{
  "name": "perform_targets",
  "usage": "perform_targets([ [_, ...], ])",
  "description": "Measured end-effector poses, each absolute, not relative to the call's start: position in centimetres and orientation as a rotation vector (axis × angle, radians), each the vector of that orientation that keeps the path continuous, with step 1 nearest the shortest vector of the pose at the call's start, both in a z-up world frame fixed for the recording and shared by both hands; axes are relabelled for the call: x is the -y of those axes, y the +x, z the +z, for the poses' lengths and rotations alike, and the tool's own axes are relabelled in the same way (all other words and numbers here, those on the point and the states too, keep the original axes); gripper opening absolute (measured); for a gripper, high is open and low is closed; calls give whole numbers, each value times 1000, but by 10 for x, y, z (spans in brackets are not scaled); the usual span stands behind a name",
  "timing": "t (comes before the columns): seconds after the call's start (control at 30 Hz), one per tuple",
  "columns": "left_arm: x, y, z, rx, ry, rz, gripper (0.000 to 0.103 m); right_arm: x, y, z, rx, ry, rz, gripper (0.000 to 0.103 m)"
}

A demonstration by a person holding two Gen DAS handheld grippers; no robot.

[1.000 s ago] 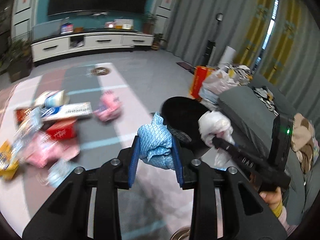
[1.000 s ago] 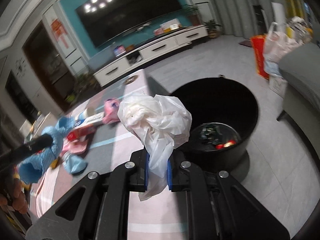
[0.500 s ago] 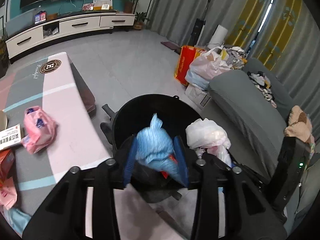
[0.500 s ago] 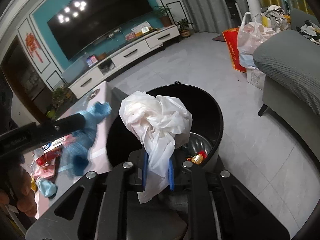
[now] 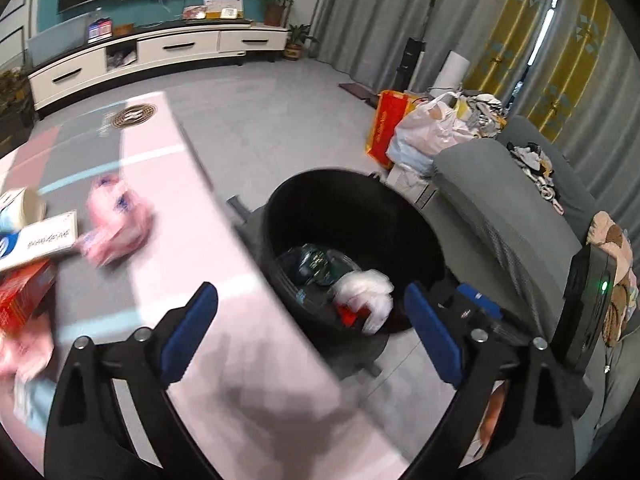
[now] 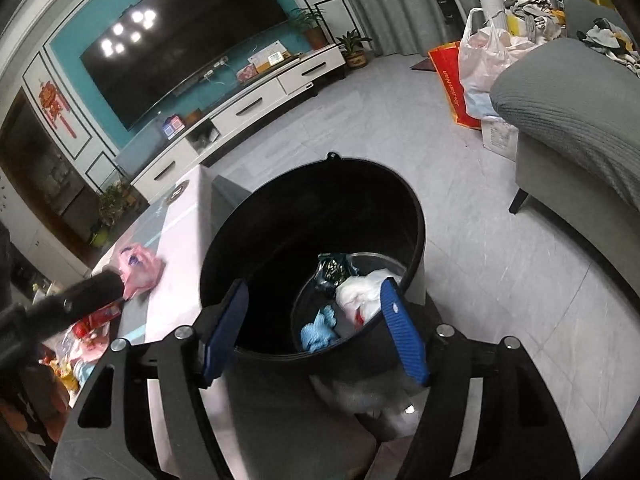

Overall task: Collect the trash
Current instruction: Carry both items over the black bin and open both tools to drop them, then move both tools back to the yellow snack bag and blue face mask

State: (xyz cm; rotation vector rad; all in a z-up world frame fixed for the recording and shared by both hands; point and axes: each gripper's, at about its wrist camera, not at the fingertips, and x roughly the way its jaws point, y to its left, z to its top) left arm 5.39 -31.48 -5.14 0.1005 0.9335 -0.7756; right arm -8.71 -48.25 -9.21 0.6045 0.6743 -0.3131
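With both sets of jaws spread wide and holding nothing, the left gripper (image 5: 310, 334) hangs over the edge of the worktop (image 5: 224, 280) and the right gripper (image 6: 316, 330) hangs over the black bin (image 6: 248, 240). That bin stands on the floor just beside the worktop's end, between it and the grey sofa (image 6: 568, 112).

At the bottom of the bin lie a crumpled white plastic bag (image 6: 356, 294), a blue cloth (image 6: 318, 330) and a dark green wrapper (image 6: 332, 270); a bit of red shows under the white bag. From the left wrist view the same white bag (image 5: 366, 292) and green wrapper (image 5: 316, 262) are visible, while the blue cloth is hidden by the bin wall (image 5: 352, 200).

More rubbish is on the worktop: a pink plastic bag (image 5: 116, 216), blurred, a white and blue carton (image 5: 36, 240), a red box (image 5: 20, 292) and a paper cup (image 5: 22, 210) near the left edge. Across the room stand a white TV cabinet (image 5: 160, 52), and full shopping bags (image 5: 432, 132) sit beside the sofa.
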Motion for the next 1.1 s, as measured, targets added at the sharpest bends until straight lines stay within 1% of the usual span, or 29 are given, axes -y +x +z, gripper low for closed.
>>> perform_targets([
  [0.07, 295, 42, -50, -936, 104, -764, 99, 471, -92, -88, -682, 595, -291, 70],
  [0.17, 258, 26, -52, -936, 97, -738, 100, 454, -94, -84, -703, 578, -251, 72],
  [0.43, 142, 7, -61, -992, -29, -571, 100, 387, -75, -74, -783, 498, -94, 72],
  [0.77, -8, -4, -55, -948, -232, -272, 100, 292, -49, -62, -860, 336, 96, 72],
  [0.93, -60, -1, -56, -932, -361, -164, 100, 250, -34, -65, -898, 275, 172, 72],
  [1.1, -96, 2, -62, -914, -429, -100, 100, 216, -17, -69, -908, 227, 233, 72],
])
